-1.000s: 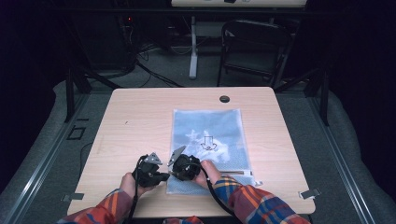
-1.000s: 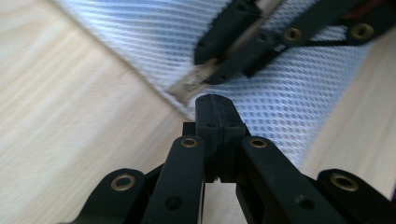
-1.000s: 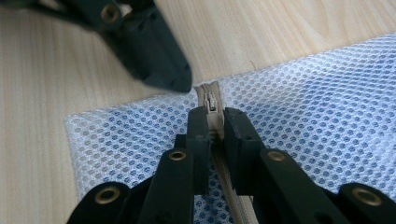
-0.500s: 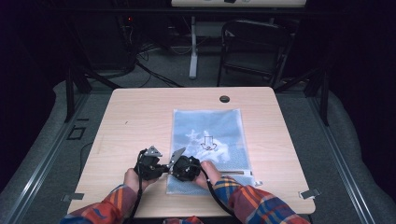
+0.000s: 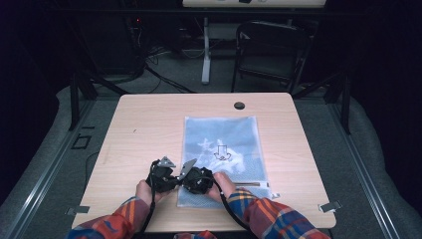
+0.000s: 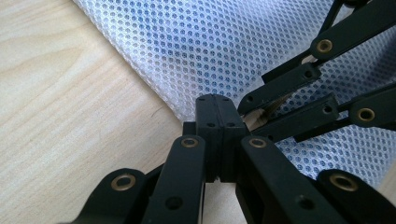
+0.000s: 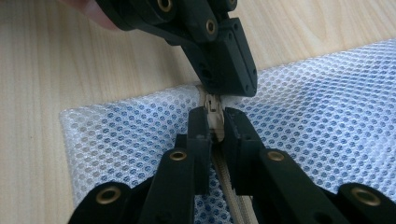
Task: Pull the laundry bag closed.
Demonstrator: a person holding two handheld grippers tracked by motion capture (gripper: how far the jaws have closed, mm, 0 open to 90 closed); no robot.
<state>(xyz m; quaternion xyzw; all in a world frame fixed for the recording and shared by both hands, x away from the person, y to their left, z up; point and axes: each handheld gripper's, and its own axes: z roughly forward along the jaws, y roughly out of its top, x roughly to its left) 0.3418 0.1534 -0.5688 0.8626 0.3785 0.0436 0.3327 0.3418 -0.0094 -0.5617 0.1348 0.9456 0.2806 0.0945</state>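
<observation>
White mesh zip bag [image 5: 221,149] laid flat on tabletop [image 5: 149,129], left tool [image 6: 215,112] pressed together on bag edge, right tool [image 7: 215,122] clamped on beige zipper pull [image 7: 215,116].

A white mesh-cloth bag [image 7: 327,107] with a beige zipper [image 7: 229,179] is seen on a matt, pale wood-grain table [image 6: 60,112].

Near left corner of mesh bag [image 5: 224,149] covered by both grippers in high view; bag print too faint to read. Zipper pull [image 7: 214,115] half hidden between right gripper [image 7: 215,122] jaws. Forearms cut off at bottom edge
</observation>
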